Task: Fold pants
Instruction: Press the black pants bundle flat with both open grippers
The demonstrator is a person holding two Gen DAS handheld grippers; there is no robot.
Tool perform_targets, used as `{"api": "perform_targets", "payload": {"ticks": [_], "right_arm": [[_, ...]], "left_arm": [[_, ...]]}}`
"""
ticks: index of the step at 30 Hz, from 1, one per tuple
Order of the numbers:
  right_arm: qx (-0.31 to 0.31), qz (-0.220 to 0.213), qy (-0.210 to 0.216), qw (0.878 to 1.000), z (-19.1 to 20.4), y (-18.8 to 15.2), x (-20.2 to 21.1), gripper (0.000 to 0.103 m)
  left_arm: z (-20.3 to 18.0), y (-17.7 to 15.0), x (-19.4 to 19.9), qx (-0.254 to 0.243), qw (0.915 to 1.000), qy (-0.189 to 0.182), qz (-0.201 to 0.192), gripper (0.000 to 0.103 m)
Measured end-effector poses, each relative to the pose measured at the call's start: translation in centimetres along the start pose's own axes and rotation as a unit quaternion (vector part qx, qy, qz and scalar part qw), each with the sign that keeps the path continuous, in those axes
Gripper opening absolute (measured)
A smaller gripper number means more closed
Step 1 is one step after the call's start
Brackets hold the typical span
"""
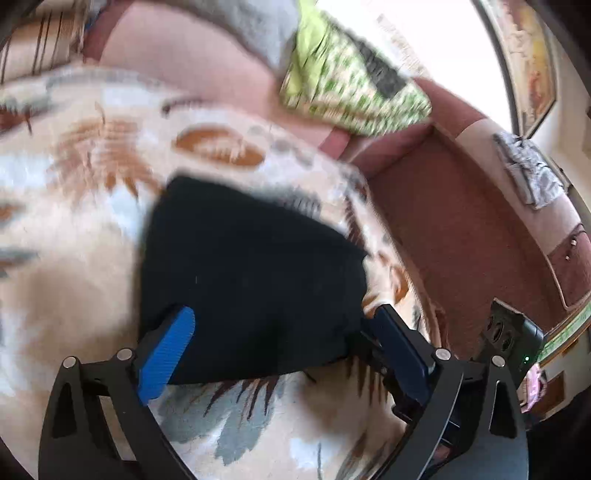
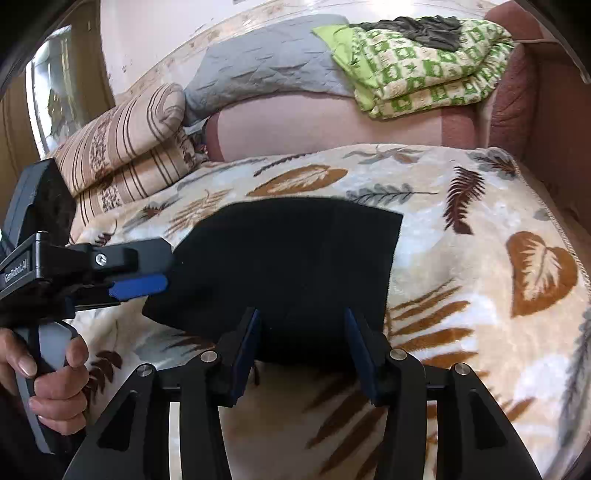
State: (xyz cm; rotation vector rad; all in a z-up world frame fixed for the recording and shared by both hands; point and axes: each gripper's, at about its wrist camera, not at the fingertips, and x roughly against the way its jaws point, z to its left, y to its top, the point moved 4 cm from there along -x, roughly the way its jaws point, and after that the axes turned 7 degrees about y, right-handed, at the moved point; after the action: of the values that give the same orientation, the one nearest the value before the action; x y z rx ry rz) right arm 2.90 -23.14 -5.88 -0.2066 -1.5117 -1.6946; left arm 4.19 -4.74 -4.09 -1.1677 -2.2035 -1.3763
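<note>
Pants [image 2: 291, 266]: one; claws: two.

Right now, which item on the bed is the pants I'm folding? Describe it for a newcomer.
Start at the leaf-print blanket covering the bed. Near its front edge lies one flat, compact black bundle, the pants, just ahead of both claws. It is the only plain black item on that blanket; the green checked bedding and striped pillows sit farther back.

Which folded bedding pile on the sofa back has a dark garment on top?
The green-and-white checked blanket: a dark garment lies on it. The grey quilt and striped blanket carry nothing.
</note>
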Motion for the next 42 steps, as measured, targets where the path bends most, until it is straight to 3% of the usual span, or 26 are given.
{"api": "perform_targets", "payload": {"ticks": [2, 4, 6, 8, 10, 14, 19, 23, 27, 29, 31, 32, 34, 36, 38, 40, 42], "right_arm": [[0.010, -0.025, 0.009, 1.000, 0.8, 0.2, 1.5, 0.049], [0.029, -0.042, 0.005, 0.999, 1.8, 0.2, 2.5, 0.048], [0.029, -0.026, 0.006, 0.999, 2.0, -0.1, 1.8, 0.045], [0.004, 0.049, -0.017, 0.999, 0.7, -1.2, -1.4, 0.045], [0.002, 0.030, -0.015, 0.999, 1.0, -0.8, -0.7, 0.045], [-0.009, -0.013, -0.014, 1.000, 1.5, -1.2, 2.1, 0.047], [-0.024, -0.036, -0.021, 0.999, 0.7, -0.5, 2.8, 0.047], [-0.015, -0.035, -0.030, 0.999, 0.8, -0.5, 2.7, 0.047], [0.003, -0.062, -0.024, 0.998, 1.3, 0.1, 3.2, 0.046], [0.010, -0.038, -0.021, 0.999, 1.3, 0.1, 1.8, 0.042], [-0.001, 0.028, -0.037, 0.999, 0.4, -0.8, -0.8, 0.040], [-0.001, 0.048, -0.042, 0.998, 0.3, -1.4, -1.6, 0.040], [0.010, 0.043, -0.046, 0.998, 0.9, -1.2, -1.2, 0.040], [-0.002, 0.028, -0.035, 0.999, 0.7, -0.7, -0.5, 0.038], [-0.021, -0.028, -0.027, 0.999, -0.1, 1.2, 0.9, 0.038], [-0.030, -0.073, -0.048, 0.996, -1.1, 3.5, 1.6, 0.041], [-0.037, -0.088, -0.050, 0.994, -1.7, 5.4, 0.9, 0.041]], "left_arm": [[-0.7, 0.5, 1.7, -0.032, 0.9983, 0.021, -0.044, 0.098], [-1.4, 0.3, 2.3, -0.063, 0.9959, 0.034, -0.055, 0.098], [-2.0, -0.6, 0.7, -0.091, 0.9944, 0.047, -0.024, 0.098], [-1.5, -1.9, -2.3, -0.102, 0.9906, 0.081, 0.043, 0.095], [-1.3, -2.0, -2.2, -0.104, 0.9887, 0.101, 0.038, 0.089], [-0.6, -0.5, 0.7, -0.058, 0.9965, 0.060, -0.007, 0.090], [1.5, -0.5, -0.4, -0.017, 0.9950, 0.097, 0.010, 0.090], [1.4, -0.6, -0.5, -0.021, 0.9952, 0.095, 0.004, 0.090], [-0.3, -0.8, 0.5, -0.055, 0.9956, 0.074, -0.018, 0.090], [-1.0, -1.2, -0.5, -0.071, 0.9951, 0.069, 0.002, 0.090], [-0.6, -2.1, -2.7, -0.077, 0.9922, 0.082, 0.053, 0.089], [-0.6, -2.4, -3.2, -0.085, 0.9905, 0.091, 0.058, 0.088], [-1.1, -2.3, -3.1, -0.101, 0.9882, 0.100, 0.057, 0.088], [-1.4, -0.9, -2.2, -0.089, 0.9914, 0.085, 0.044, 0.087], [-1.7, 1.5, -1.3, -0.091, 0.9926, 0.079, 0.007, 0.087], [-2.0, 4.1, -1.2, -0.102, 0.9912, 0.082, -0.021, 0.087], [-1.6, 5.8, -2.6, -0.097, 0.9919, 0.082, -0.012, 0.087]]}}
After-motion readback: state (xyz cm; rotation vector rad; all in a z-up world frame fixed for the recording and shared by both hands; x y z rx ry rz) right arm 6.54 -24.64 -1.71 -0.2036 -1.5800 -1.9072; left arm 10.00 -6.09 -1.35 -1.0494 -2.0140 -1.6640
